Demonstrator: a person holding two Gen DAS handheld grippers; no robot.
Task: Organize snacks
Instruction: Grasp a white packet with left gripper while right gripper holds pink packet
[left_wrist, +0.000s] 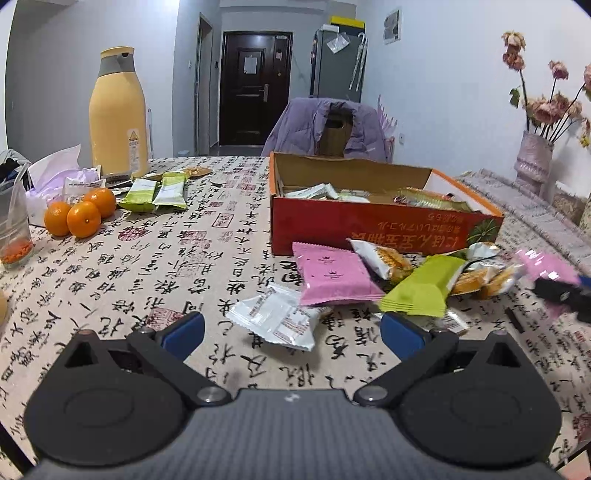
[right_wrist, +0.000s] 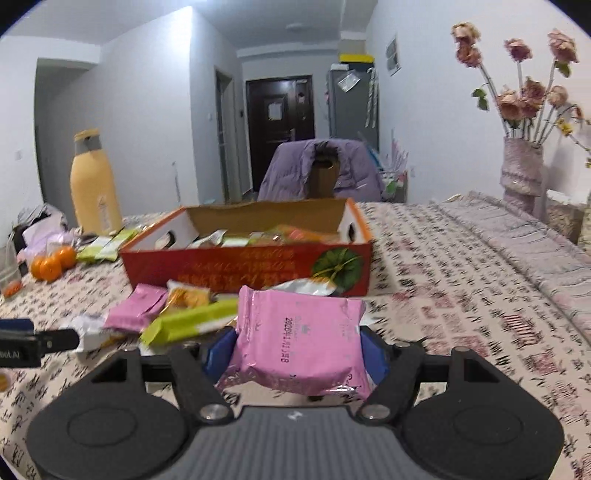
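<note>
A red cardboard box (left_wrist: 369, 225) with several snack packets inside stands on the table; it also shows in the right wrist view (right_wrist: 229, 269). In front of it lies a pile of loose snacks: a pink packet (left_wrist: 332, 275), a green bar (left_wrist: 424, 290), a white packet (left_wrist: 277, 317) and orange-printed packets (left_wrist: 384, 258). My left gripper (left_wrist: 291, 332) is open and empty just before the white packet. My right gripper (right_wrist: 299, 350) is shut on another pink packet (right_wrist: 299, 339), held above the table before the box; it shows blurred at the right edge of the left wrist view (left_wrist: 546, 267).
Three oranges (left_wrist: 79, 214), two green bars (left_wrist: 155, 192), a yellow thermos (left_wrist: 116, 114) and plastic bags stand at the back left. A vase of dried roses (right_wrist: 521, 170) stands at the back right. A chair with a purple jacket (left_wrist: 328, 129) is behind the table.
</note>
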